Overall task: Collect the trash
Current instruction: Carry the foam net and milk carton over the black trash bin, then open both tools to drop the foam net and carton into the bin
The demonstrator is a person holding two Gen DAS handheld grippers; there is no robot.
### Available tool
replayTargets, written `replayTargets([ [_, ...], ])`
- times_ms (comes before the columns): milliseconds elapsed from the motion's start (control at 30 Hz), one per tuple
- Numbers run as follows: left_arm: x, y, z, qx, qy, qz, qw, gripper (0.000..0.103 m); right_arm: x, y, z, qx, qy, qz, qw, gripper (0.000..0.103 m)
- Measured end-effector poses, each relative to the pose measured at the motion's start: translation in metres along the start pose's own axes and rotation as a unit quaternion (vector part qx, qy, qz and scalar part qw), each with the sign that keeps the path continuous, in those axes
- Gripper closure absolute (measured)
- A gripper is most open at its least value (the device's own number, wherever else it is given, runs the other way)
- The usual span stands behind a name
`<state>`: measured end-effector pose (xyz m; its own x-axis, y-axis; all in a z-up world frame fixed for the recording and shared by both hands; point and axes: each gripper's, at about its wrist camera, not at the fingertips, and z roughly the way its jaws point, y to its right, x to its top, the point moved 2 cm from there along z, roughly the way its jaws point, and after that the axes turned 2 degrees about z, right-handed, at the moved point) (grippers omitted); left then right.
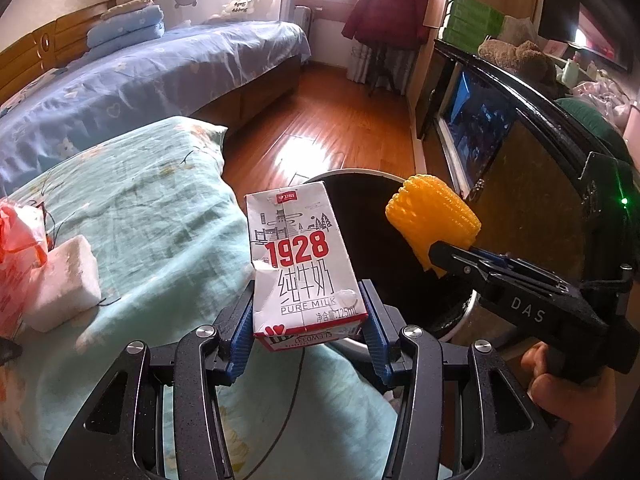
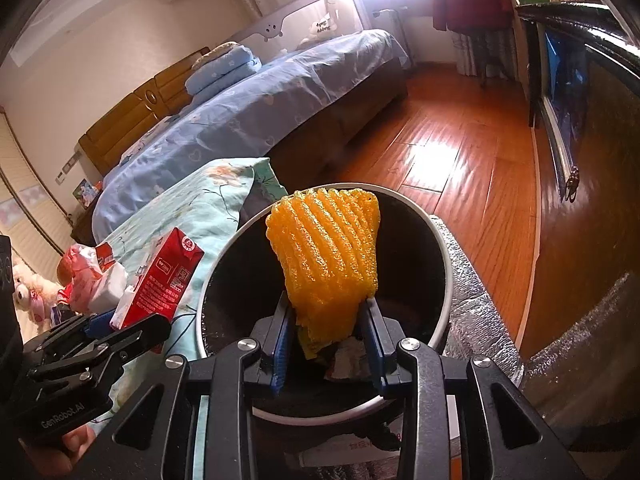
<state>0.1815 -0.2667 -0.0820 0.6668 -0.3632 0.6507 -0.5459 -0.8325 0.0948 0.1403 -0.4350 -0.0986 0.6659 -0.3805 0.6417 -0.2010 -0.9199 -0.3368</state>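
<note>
Left wrist view has our left gripper [image 1: 308, 320] clamped on a milk carton [image 1: 302, 264], blue pads [image 1: 242, 332] pressed to both sides near its lower end. The carton is dented on its left edge and tilts away from us, its far end reaching over the near rim of the bin [image 1: 460, 328]. The bin is round, pale-rimmed and dark inside, standing on the wood floor [image 1: 348, 120] just right of the green quilt [image 1: 152, 208].

To the right in the same view, our right gripper [image 1: 448, 256] pinches a yellow foam net [image 1: 432, 212] by its lower end, jaws nearly together on it; the net hangs over the bin's mouth. A hand [image 1: 568, 384] grips the handle behind.

Right wrist view shows that gripper [image 2: 328, 336] from behind: the net [image 2: 326, 248] fans out above the narrowed fingers [image 2: 280, 344], directly over the bin [image 2: 440, 328]. Some crumpled scraps lie in the bin below the net, too dim for us to name. At left the left gripper [image 2: 132, 332] holds the carton [image 2: 160, 280], red side showing, just beside the bin rim.

On the quilt at far left in the left wrist view sit a white foam block [image 1: 66, 284] and a red-and-white plastic bag [image 1: 20, 252], touching each other. A blue bed [image 1: 152, 80] lies beyond.
</note>
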Motion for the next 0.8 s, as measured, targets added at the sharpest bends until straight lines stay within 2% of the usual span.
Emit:
replayTargets([
  [733,0.011,0.010,0.001,-0.002,0.007,0.012,0.9999,0.055,0.009,0.012,0.005,-0.002,-0.006,0.013,1.000,0.066],
  [767,0.012,0.010,0.001,-0.004,0.007,0.011,0.9999,0.055,0.009,0.012,0.005,-0.003,-0.004,0.014,1.000,0.065],
  [800,0.012,0.009,0.000,-0.006,0.008,0.010,0.9999,0.054,0.010,0.012,0.005,-0.003,-0.003,0.016,1.000,0.058],
])
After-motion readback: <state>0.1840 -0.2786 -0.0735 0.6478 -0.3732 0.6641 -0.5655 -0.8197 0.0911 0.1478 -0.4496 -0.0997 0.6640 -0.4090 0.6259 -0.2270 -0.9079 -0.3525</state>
